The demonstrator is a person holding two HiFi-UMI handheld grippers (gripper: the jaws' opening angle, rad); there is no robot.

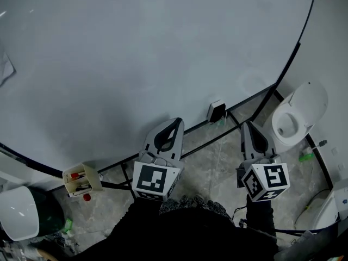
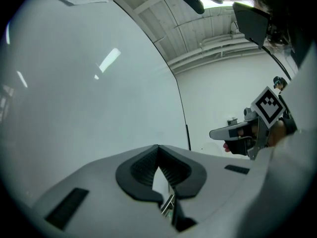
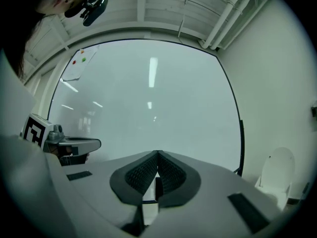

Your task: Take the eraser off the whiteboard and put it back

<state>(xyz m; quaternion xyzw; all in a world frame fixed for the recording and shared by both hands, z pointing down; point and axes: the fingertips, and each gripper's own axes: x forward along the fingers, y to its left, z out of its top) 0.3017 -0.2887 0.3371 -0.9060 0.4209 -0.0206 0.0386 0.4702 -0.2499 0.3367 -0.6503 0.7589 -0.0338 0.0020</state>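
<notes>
The small dark eraser [image 1: 216, 111] sticks to the whiteboard [image 1: 136, 53] near its lower black frame. It lies between my two grippers and neither touches it. My left gripper [image 1: 174, 123] points at the board to the eraser's left. Its jaws are shut, tips together, with nothing held [image 2: 158, 148]. Just right of the eraser, my right gripper [image 1: 248, 125] also faces the board, jaws shut and empty [image 3: 157, 153]. Each gripper shows in the other's view: the right gripper [image 2: 233, 133] and the left gripper [image 3: 74, 144].
A small box of markers [image 1: 80, 179] hangs below the board at the left, with a red cap [image 1: 87, 197] on the floor beneath it. At the right is a white toilet-like seat [image 1: 298, 116]. A white bin [image 1: 16, 213] stands at the lower left. A sheet with magnets [image 3: 79, 63] hangs on the board.
</notes>
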